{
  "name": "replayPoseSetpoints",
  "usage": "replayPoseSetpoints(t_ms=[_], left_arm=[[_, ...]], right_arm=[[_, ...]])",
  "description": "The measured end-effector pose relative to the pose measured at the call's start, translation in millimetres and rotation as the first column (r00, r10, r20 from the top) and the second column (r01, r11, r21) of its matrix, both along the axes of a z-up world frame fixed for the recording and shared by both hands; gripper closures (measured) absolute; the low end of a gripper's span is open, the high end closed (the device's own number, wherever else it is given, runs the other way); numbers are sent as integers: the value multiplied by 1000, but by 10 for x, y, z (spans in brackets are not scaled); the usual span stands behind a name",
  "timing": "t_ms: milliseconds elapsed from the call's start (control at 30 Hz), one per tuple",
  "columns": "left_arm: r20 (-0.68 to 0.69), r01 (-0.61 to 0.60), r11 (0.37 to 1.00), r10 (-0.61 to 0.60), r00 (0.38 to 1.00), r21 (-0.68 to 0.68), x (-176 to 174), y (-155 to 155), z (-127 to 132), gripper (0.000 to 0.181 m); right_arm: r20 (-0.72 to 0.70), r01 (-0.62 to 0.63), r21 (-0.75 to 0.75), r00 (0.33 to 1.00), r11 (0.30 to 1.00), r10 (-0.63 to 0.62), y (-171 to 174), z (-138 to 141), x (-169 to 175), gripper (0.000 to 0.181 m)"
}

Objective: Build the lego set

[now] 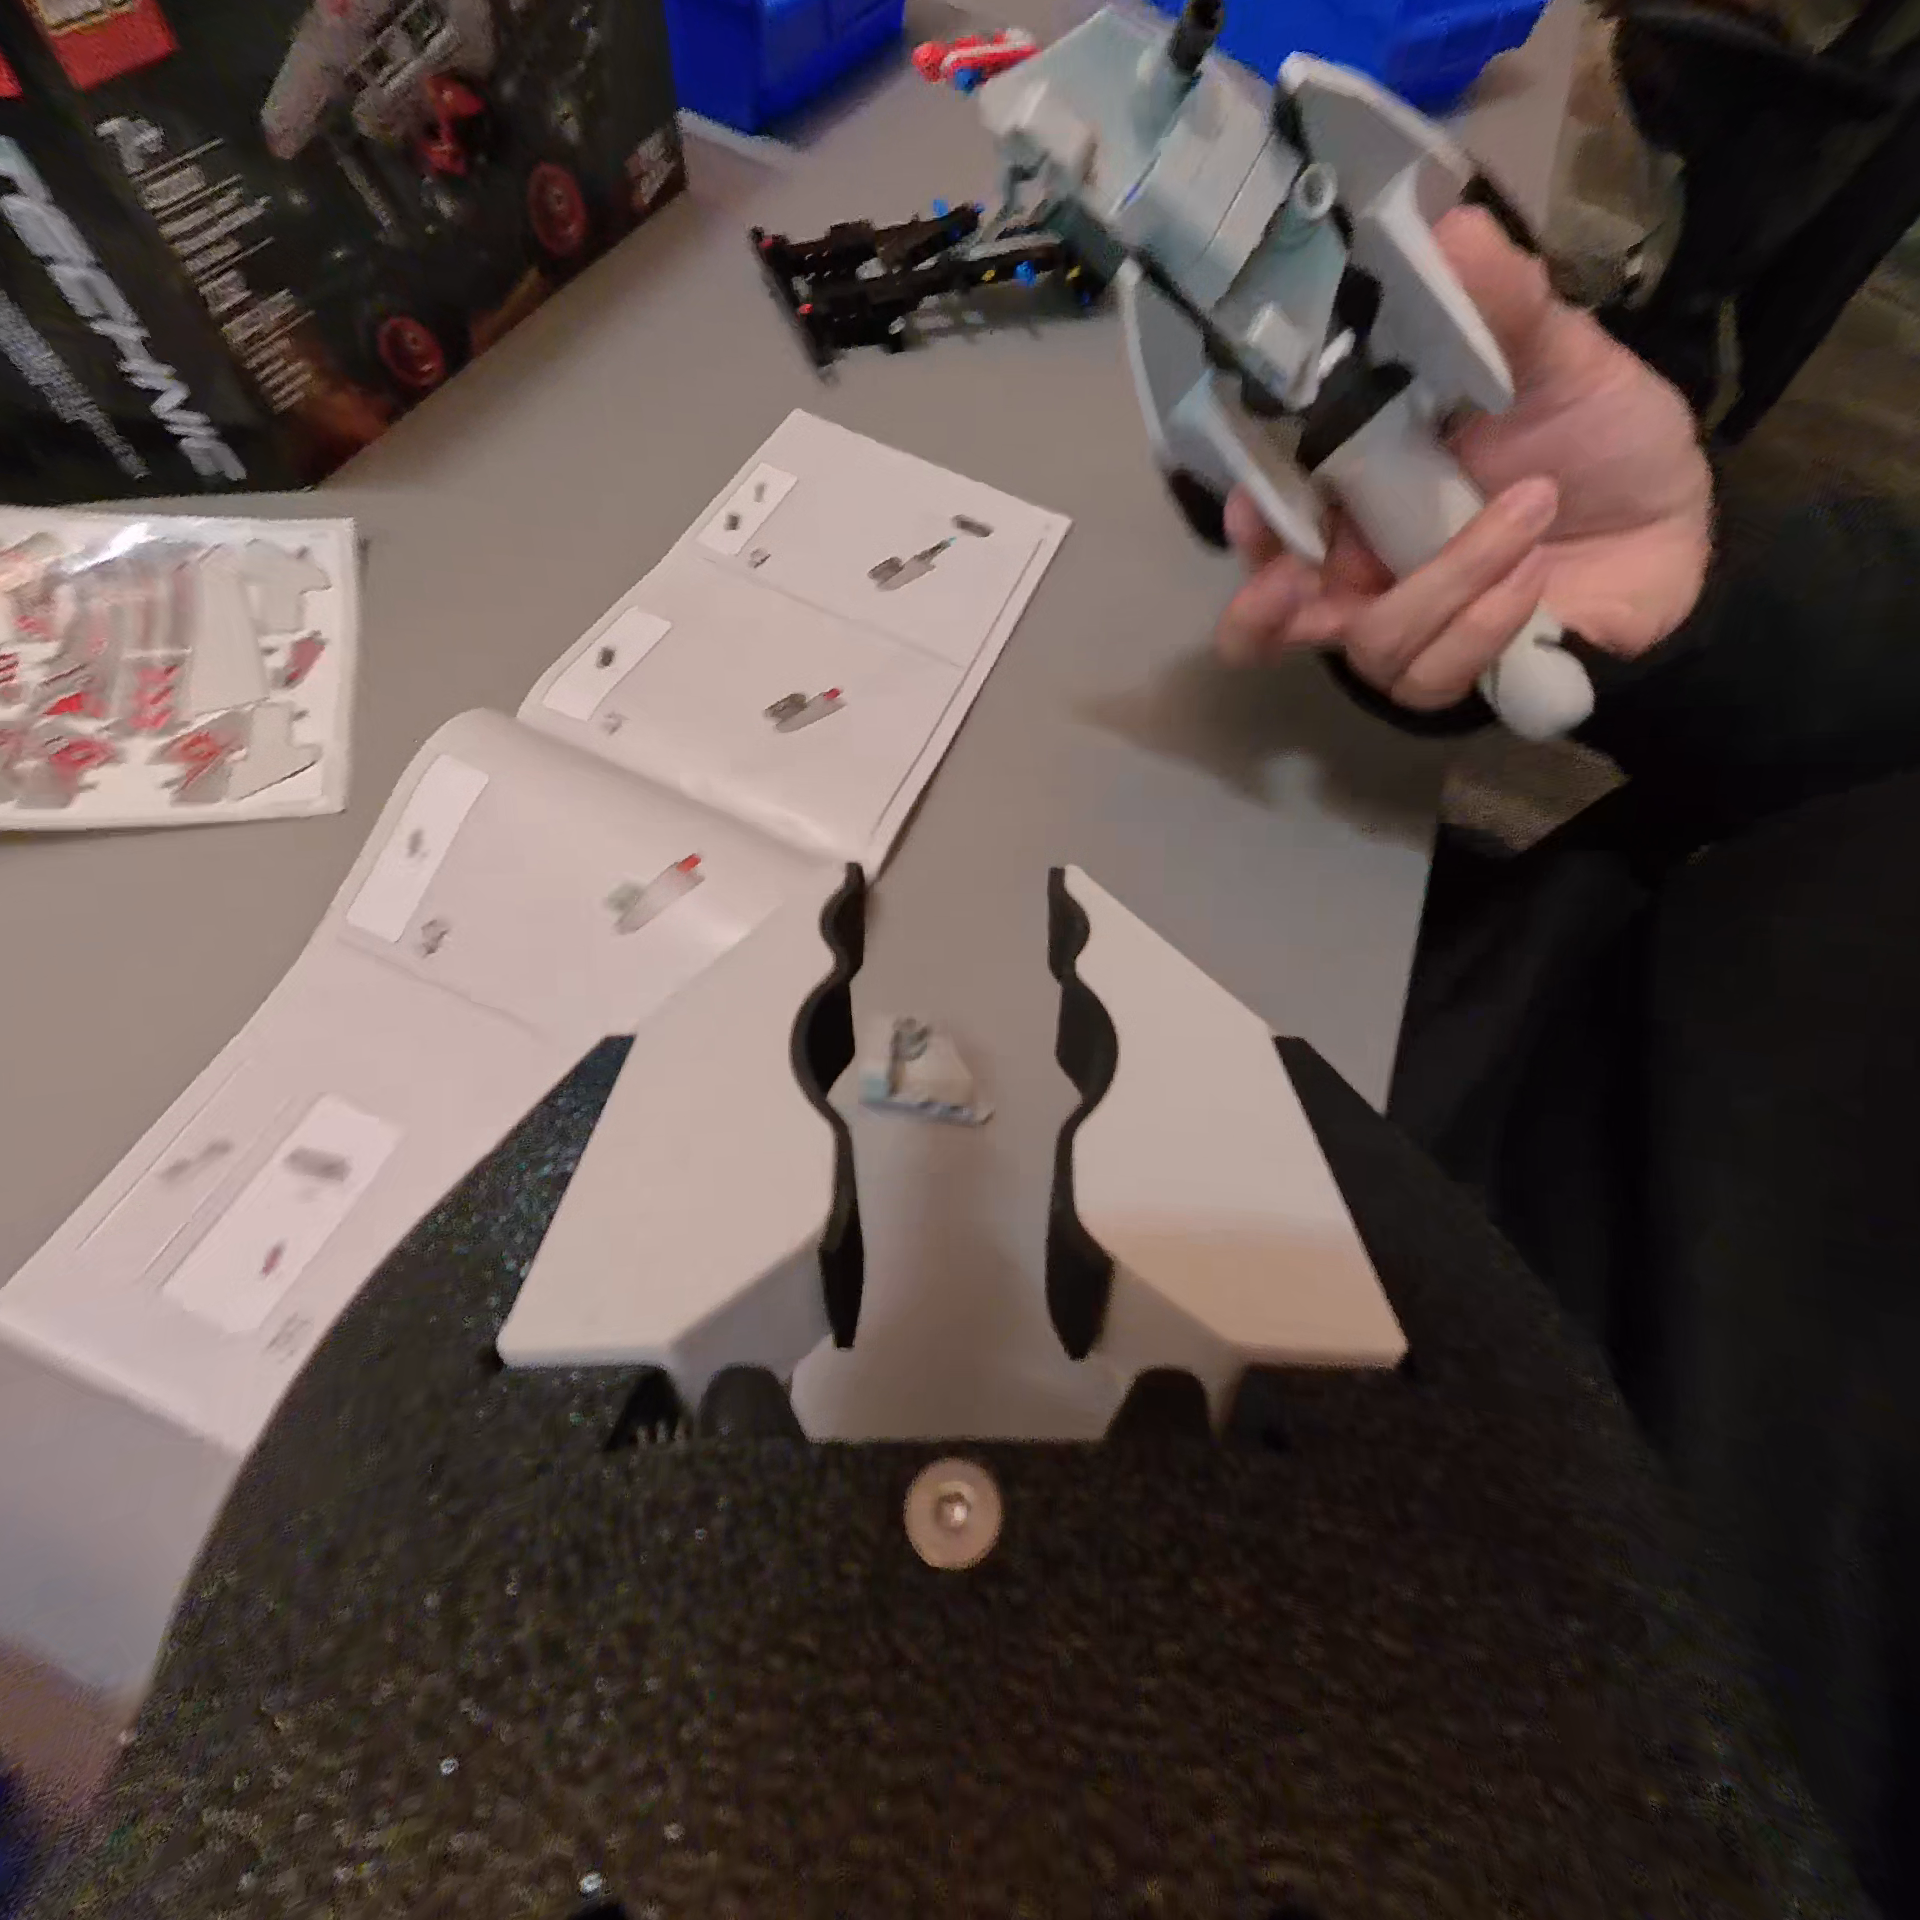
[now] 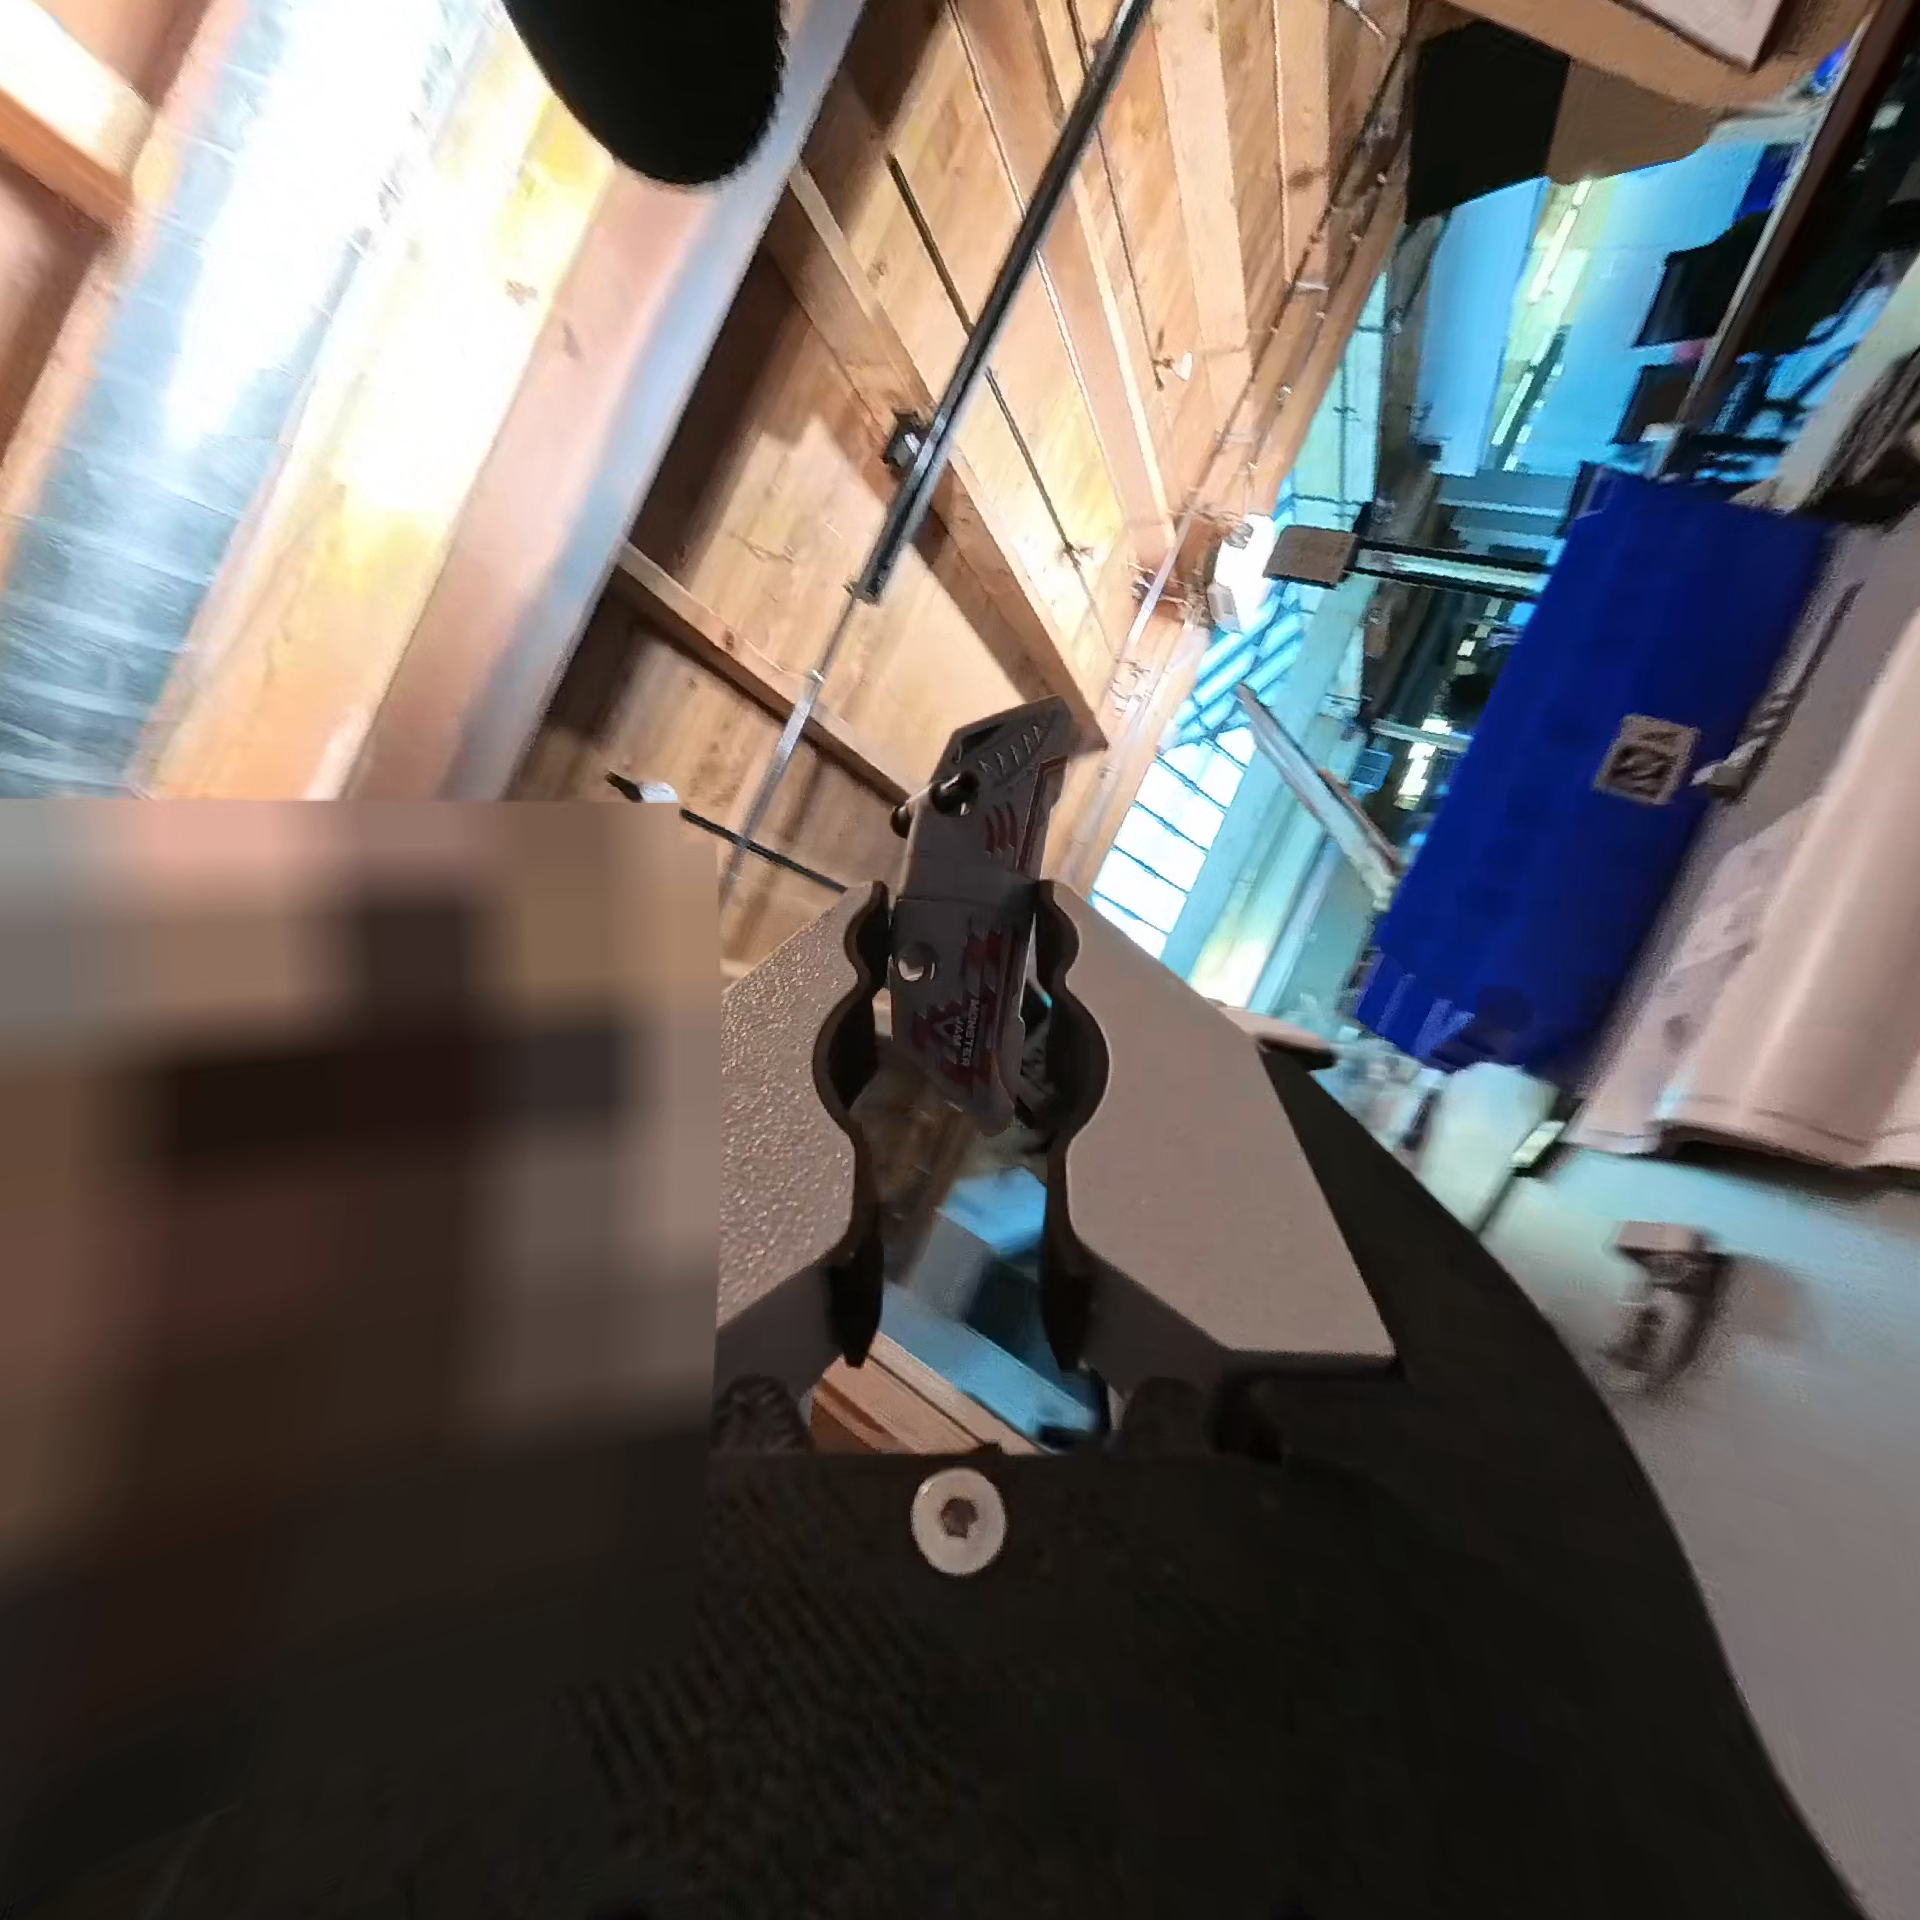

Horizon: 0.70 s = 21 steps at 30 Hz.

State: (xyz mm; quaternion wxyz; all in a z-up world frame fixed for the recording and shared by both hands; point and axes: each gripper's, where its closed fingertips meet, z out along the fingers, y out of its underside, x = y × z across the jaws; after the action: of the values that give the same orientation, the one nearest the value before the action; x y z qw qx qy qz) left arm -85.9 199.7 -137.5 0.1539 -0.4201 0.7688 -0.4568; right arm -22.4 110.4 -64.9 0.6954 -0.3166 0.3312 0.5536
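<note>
Booklet (image 1: pixel 665 831) (open) beside sticker sheet (image 1: pixel 171 670)

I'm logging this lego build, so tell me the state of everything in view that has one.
Left gripper: open, empty, above a small grey lego piece lying on the grey table.
Right gripper: shut on a dark grey stickered lego panel, raised off the table.
White instruction booklet: lying open.
Black lego frame: partly built, resting on the table.

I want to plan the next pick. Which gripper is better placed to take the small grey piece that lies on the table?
Left. The left gripper is open, with the small grey piece on the table between its fingers. The right gripper is raised, pointing upward, and shut on a dark panel piece.
</note>
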Motion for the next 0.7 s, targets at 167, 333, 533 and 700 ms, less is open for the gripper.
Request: replayPoseSetpoints(t_ms=[167, 333, 533, 700], left_arm=[[-22, -209, 958, 217, 976, 196, -128, 783, -170, 149], [-35, -239, 955, 249, 968, 179, -335, 938, -448, 155], [109, -300, 945, 287, 952, 128, -419, 963, -483, 161], [66, -301, 945, 295, 953, 130, -486, 977, -610, 161]], right_arm=[[672, 459, -473, 740, 752, -29, -380, -606, 639, 155], [764, 694, -641, 540, 327, 352, -969, -1150, 1160, 156], [681, 708, -677, 496, 203, 538, -976, -1460, 1291, 154], [637, 709, -685, 472, 166, 610, -965, -1612, 1274, 155]])
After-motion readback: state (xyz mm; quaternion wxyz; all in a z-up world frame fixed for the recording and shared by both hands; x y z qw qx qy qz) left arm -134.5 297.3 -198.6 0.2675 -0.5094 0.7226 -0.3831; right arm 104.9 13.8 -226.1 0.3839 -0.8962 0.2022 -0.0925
